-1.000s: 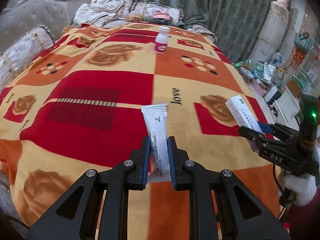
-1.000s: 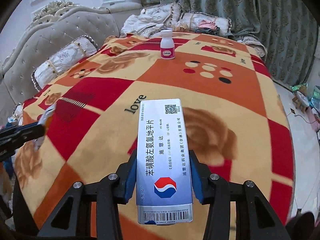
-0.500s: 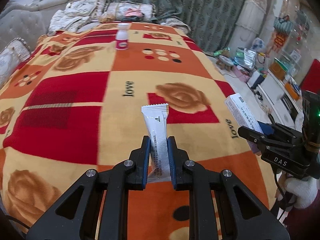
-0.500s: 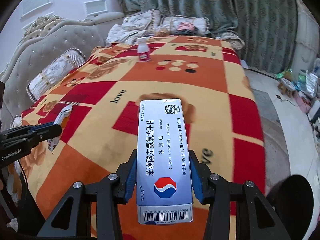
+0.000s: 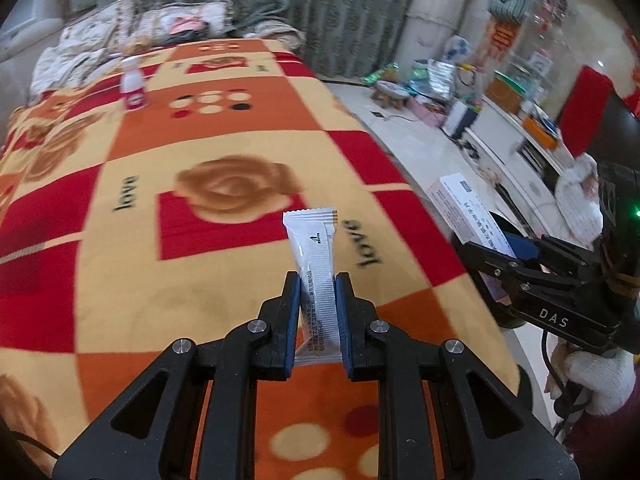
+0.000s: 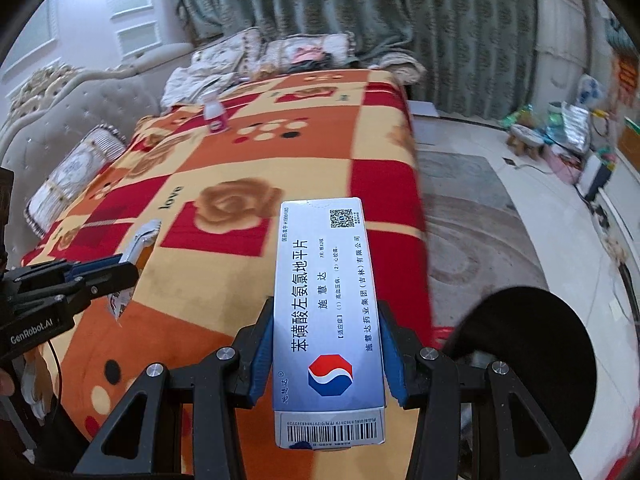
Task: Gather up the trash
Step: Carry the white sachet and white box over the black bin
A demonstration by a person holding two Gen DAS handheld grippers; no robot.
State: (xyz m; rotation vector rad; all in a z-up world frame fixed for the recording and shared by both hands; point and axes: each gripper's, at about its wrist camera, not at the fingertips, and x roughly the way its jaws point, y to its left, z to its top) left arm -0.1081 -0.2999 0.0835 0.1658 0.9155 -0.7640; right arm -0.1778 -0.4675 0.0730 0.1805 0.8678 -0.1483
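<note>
Nearest in the left wrist view, the left gripper (image 5: 317, 312) is seen clamped on a white sachet (image 5: 314, 268), its crimped top standing up clear of the blue pads. In the right wrist view the right gripper (image 6: 326, 354) is closed on a medicine box (image 6: 326, 312), which is pinched flat between the pads with the barcode end nearest the camera.

Both loads are being swung to the right, away from the middle of the blanket (image 5: 140, 240): a second ago the rose pattern filled both views, and now the blanket's right edge and the pale floor (image 6: 500, 240) are brought in. The box is carried past that edge, and a dark round shape (image 6: 532, 352), probably a bin though its blur leaves that unsure, is now picked up low at the right. That is read as the carry to disposal, with two pieces secured and nothing yet released.

Farther off, one item is left behind: a small white bottle (image 5: 134, 86) with a pink label is seen upright near the far end of the blanket, ahead of the pillows (image 6: 248, 56). A return trip is expected for it.
</note>
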